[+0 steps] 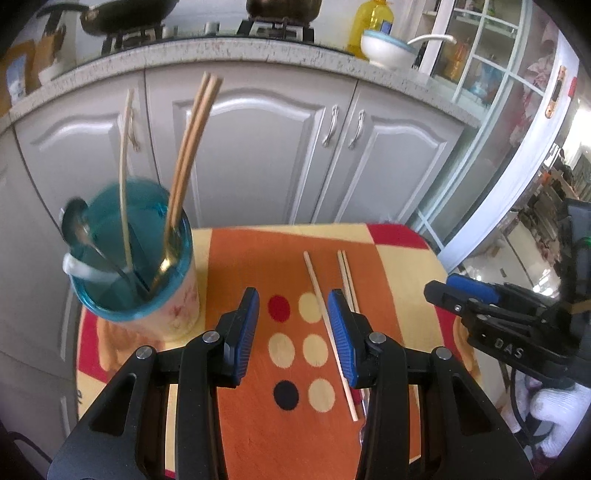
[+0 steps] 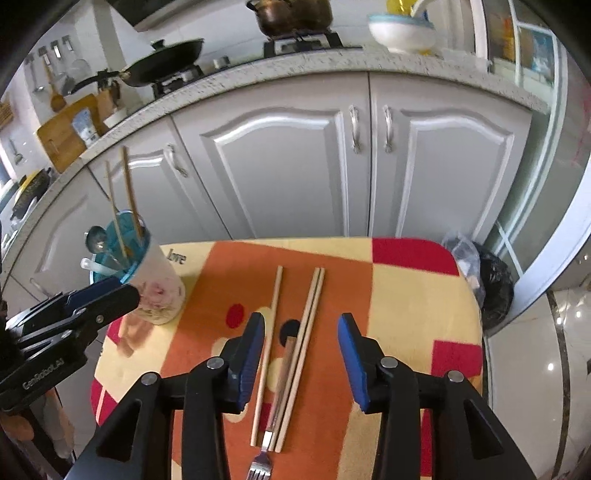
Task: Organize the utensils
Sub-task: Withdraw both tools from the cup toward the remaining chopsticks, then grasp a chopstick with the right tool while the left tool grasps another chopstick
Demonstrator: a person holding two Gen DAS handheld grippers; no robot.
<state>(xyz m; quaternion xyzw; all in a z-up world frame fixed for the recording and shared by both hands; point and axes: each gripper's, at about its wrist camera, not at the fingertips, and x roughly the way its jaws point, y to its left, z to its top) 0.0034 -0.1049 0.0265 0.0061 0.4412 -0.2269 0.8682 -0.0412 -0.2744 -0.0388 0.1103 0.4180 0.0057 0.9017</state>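
A cup with a blue rim (image 1: 147, 295) stands at the table's left, also in the right wrist view (image 2: 155, 291). It holds chopsticks (image 1: 192, 147), a thin stick, a metal spoon (image 1: 75, 225) and a white spoon. On the table lie a single chopstick (image 2: 267, 354), a chopstick pair (image 2: 303, 350) and a fork (image 2: 260, 467) with a brown handle. My left gripper (image 1: 295, 332) is open and empty above the table, right of the cup. My right gripper (image 2: 301, 362) is open and empty, hovering over the chopsticks and fork.
The small table has an orange, yellow and red patterned cloth (image 2: 406, 295). Grey cabinets (image 2: 295, 166) stand behind it under a counter with a wok, a kettle and a white bowl (image 2: 402, 31). A black bin bag (image 2: 491, 280) sits at the table's right.
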